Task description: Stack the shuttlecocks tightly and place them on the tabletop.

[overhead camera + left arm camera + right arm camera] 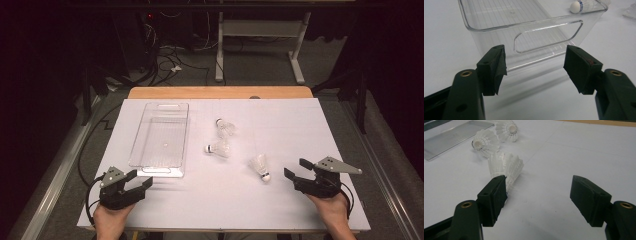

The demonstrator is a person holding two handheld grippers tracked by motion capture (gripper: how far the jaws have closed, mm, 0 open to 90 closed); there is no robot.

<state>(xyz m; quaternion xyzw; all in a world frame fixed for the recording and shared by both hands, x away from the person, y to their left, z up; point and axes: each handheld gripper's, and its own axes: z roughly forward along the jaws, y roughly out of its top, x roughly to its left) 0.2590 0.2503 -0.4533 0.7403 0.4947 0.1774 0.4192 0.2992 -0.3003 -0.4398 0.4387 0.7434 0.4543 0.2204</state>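
Three white shuttlecocks lie on the white table sheet: one far, one in the middle, one nearest. In the right gripper view the nearest shuttlecock lies just beyond the left jaw, with the other two farther off. My right gripper is open and empty, a little right of that shuttlecock. A clear plastic bin stands empty on the left. My left gripper is open just short of the bin's near end wall with its handle slot.
The white sheet covers a wooden table whose far edge shows bare. Beyond it are a dark floor with cables and a white table frame. Open sheet lies between both grippers and to the right.
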